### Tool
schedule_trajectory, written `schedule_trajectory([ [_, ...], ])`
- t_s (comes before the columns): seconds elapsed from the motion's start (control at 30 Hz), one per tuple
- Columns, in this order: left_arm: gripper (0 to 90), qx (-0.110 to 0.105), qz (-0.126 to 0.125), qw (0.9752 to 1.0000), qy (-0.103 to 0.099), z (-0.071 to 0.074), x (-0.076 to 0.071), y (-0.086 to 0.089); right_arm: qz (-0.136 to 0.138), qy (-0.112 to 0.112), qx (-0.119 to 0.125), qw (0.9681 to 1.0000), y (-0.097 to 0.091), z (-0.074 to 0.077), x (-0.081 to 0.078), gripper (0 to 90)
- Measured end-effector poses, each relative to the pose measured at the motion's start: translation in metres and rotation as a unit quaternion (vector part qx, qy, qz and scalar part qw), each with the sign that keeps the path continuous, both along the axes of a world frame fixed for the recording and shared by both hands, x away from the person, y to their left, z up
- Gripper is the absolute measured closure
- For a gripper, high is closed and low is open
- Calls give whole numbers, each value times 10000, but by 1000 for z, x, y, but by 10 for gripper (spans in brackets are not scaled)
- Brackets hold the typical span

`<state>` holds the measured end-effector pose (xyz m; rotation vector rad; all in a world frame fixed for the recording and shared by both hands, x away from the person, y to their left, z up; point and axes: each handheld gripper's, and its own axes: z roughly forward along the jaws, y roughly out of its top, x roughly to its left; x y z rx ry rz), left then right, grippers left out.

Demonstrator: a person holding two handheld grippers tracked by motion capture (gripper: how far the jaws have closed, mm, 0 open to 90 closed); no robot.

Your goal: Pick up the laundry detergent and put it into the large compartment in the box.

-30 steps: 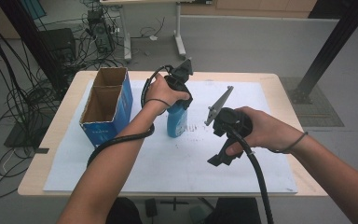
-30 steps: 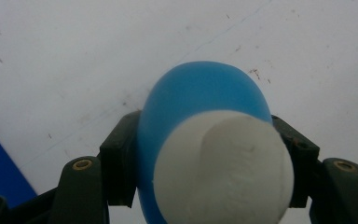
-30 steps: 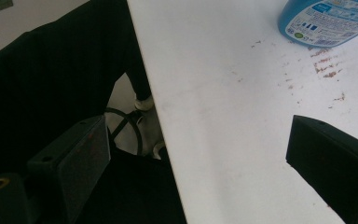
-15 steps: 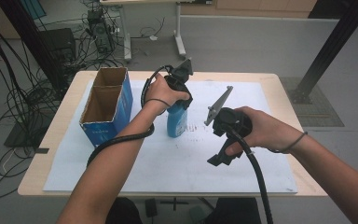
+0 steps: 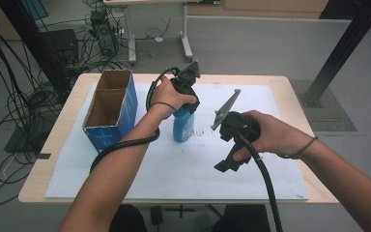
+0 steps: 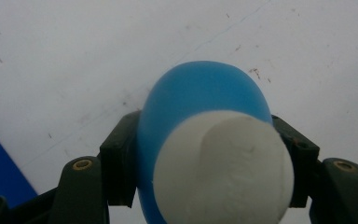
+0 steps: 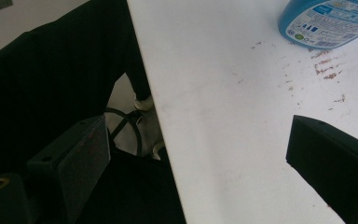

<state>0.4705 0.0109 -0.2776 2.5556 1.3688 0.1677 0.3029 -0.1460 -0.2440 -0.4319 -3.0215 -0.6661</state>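
While my left gripper (image 6: 205, 186) clamps the blue bottle (image 5: 183, 123), the open cardboard box (image 5: 110, 107) sits beside it; right gripper (image 7: 196, 158) gapes, holding nothing.

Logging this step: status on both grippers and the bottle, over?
Left gripper shut on blue bottle, upright on white mat. Right gripper open, empty, beside it. Blue carton left of bottle, apart.

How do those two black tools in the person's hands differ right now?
The left tool is shut on the blue bottle, jaws clamping its sides from above; the right tool stands open with nothing between its jaws. The left points down over the bottle; the right hangs apart, near the table's front edge. Both are black with trailing cables.
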Motion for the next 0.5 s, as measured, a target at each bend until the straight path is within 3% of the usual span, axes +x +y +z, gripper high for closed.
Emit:
schedule_trajectory([
  [0.5,376,13,-57,10000,-33,0,-1,0,-7,-2,27,10000,-1,0,0,59],
])
